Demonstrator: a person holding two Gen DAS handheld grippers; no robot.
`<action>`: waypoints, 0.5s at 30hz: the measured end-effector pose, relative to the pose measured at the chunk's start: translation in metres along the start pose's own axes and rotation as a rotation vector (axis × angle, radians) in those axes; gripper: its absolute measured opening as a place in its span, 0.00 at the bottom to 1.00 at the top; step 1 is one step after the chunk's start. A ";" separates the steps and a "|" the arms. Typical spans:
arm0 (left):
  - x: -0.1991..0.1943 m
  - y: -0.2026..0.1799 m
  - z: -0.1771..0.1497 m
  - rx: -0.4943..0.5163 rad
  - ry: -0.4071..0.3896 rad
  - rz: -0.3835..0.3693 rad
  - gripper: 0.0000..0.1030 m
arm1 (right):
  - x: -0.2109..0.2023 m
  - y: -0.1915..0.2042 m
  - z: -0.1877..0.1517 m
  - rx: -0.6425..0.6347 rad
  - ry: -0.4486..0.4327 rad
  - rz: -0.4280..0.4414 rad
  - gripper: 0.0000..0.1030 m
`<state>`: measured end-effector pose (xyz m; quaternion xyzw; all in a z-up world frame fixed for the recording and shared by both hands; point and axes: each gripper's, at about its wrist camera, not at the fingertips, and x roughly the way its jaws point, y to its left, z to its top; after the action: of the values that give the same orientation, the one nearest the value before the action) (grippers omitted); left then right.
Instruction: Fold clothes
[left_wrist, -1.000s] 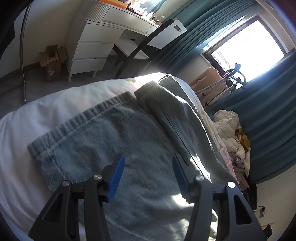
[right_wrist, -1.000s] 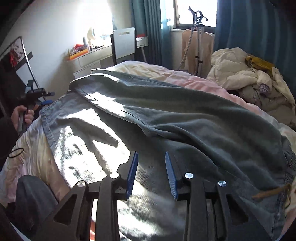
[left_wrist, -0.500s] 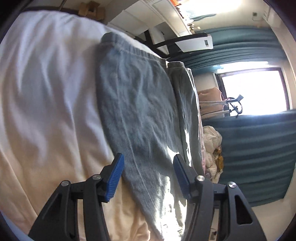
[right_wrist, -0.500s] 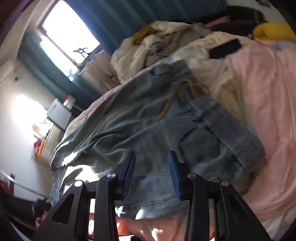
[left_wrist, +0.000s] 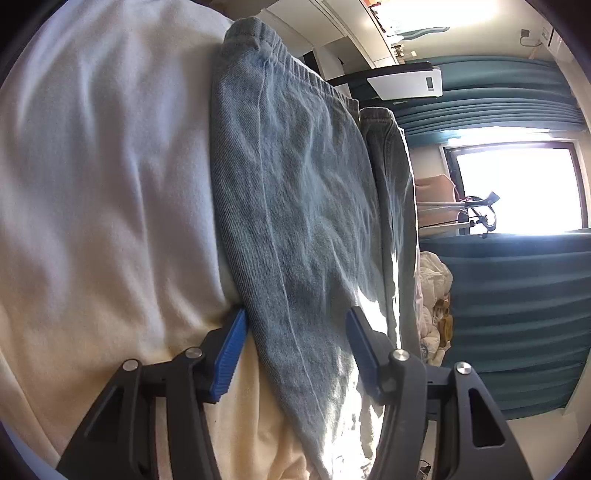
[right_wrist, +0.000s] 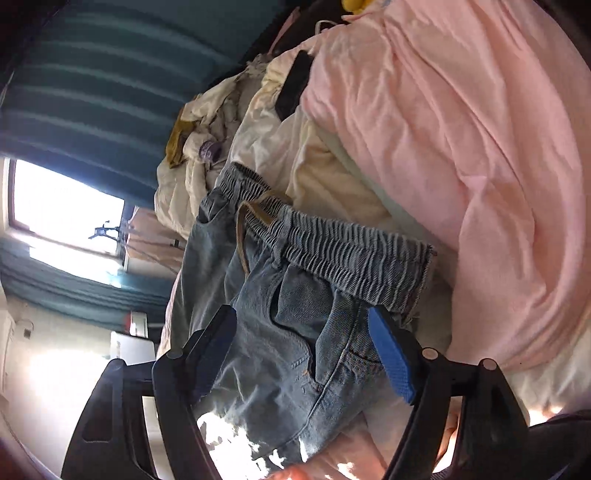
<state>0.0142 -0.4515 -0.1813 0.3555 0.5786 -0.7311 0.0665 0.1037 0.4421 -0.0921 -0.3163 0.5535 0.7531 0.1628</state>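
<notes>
Jeans (left_wrist: 306, 229) lie spread lengthwise on the bed (left_wrist: 110, 184), one leg over the other, waistband (right_wrist: 351, 254) at your right. Left gripper (left_wrist: 295, 347) jaws wide, straddling the leg edge; right gripper (right_wrist: 303, 347) jaws wide over the pocket area. Risks: you pinch only the top layer, or catch the sheet too, so the fold skews.

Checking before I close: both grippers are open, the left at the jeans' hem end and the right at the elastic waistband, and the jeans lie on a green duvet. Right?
One thing is off: the duvet is pink, not green, as the right wrist view shows. The rest holds: the left gripper is open at the hem end of the jeans, and the right gripper is open by the elastic waistband.
</notes>
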 end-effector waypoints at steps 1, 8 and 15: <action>0.002 -0.001 0.001 -0.003 -0.001 -0.003 0.55 | -0.001 -0.003 0.000 0.020 -0.007 -0.007 0.73; 0.018 -0.011 0.006 -0.016 -0.001 0.016 0.52 | 0.005 -0.020 0.003 0.137 -0.006 -0.049 0.75; 0.025 -0.023 0.009 0.042 -0.019 0.121 0.17 | 0.027 -0.019 0.002 0.128 0.056 -0.029 0.74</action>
<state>-0.0193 -0.4444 -0.1773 0.3844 0.5397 -0.7411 0.1085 0.0942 0.4476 -0.1240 -0.3340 0.6001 0.7047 0.1780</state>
